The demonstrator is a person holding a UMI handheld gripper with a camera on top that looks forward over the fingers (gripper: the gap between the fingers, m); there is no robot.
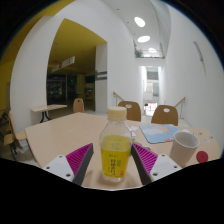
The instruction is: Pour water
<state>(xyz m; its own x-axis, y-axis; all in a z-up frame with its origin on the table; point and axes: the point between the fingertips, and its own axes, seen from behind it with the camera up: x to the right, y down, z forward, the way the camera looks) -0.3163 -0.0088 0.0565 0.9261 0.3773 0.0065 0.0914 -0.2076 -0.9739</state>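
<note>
A clear plastic bottle [115,148] with yellow liquid and a pale cap stands upright on the light wooden table [60,130]. It is between the fingers of my gripper [113,152]. The magenta pads [78,157] flank it with a small gap on each side, so the gripper is open around it. A white cup [184,147] stands on the table to the right of the right finger, a little ahead of it.
A light blue sheet [158,132] lies on the table beyond the cup. A small red object [203,156] sits to the right of the cup. Wooden chairs [163,114] stand at the table's far side. Another table [47,108] stands far left.
</note>
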